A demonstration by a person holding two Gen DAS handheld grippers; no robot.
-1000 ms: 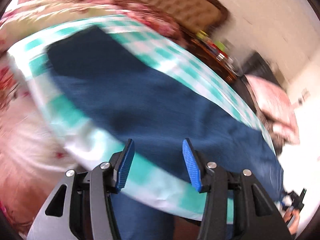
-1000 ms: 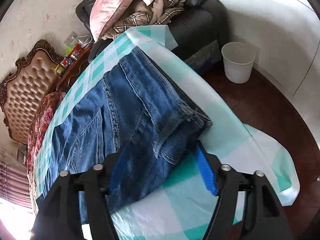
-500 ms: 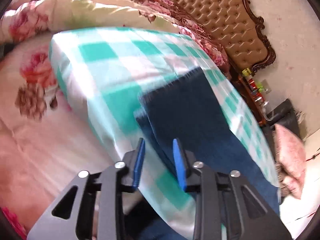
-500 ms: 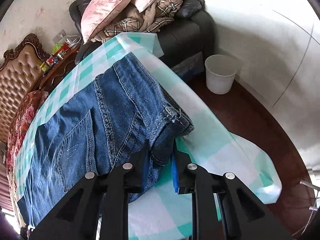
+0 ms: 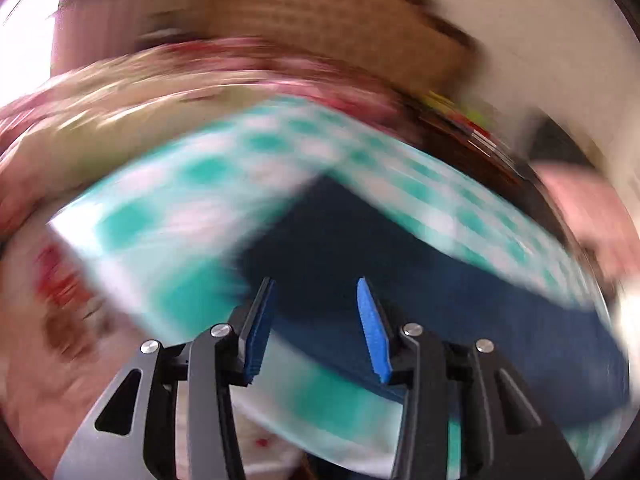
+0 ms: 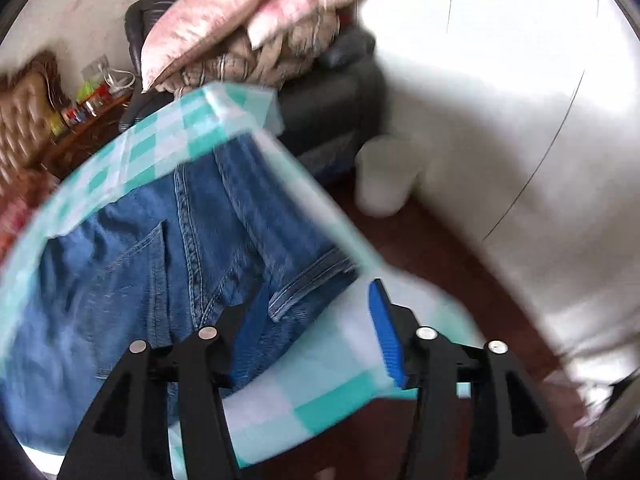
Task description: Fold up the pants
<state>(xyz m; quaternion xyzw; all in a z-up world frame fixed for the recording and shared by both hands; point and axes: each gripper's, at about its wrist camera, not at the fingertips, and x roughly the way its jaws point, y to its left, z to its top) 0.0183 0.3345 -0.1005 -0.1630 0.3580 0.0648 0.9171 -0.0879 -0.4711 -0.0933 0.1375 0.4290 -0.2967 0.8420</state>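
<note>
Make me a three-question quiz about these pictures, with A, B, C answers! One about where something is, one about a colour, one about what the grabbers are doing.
1. Where do the jeans lie?
A. on the checked cloth
B. in the white bin
C. on the floor

2. What colour are the gripper pads?
A. red
B. blue
C. yellow

3. How is the right gripper?
A. shut on the jeans
B. shut on nothing
C. open

Answers:
1 A, the denim rests on the teal and white checks.
2 B, both pads show blue.
3 C, a wide gap shows between the pads, at the waistband corner.
</note>
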